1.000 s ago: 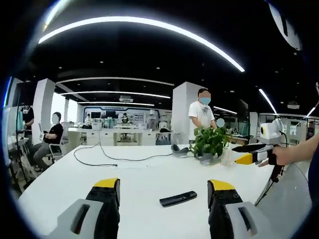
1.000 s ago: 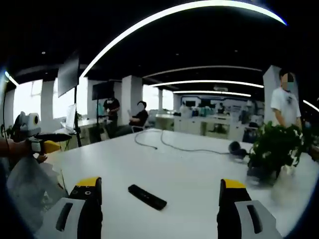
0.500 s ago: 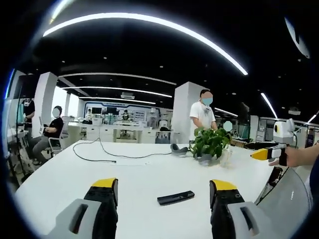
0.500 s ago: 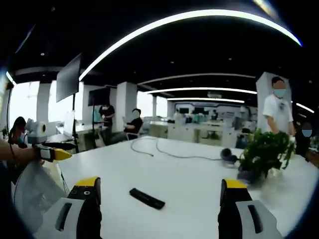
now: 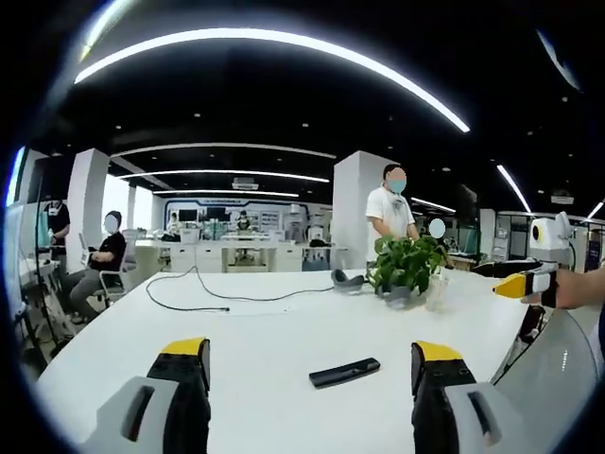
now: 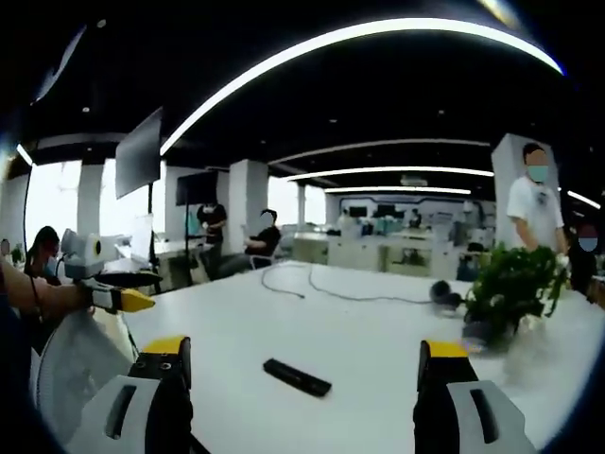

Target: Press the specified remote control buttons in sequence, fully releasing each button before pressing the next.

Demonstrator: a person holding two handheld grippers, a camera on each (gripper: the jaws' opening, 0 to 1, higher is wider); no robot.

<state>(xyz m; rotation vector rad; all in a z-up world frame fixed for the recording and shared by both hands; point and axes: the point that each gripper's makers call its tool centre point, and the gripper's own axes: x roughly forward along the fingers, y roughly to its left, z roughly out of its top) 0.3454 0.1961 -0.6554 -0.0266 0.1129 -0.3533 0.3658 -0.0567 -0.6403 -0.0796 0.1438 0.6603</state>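
White table, remote ahead between open left claw

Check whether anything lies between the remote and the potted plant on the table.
Nothing does: in the left gripper view, only bare white table separates the remote from the potted plant.

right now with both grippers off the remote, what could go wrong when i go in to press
1. The remote lies flat and loose on the smooth white table, so an off-centre push may slide or spin it.
2. Both hand-held grippers have their jaws spread wide, and a broad tip could hit two buttons.
3. The potted plant and black cable sit beyond it; overreaching could snag them.
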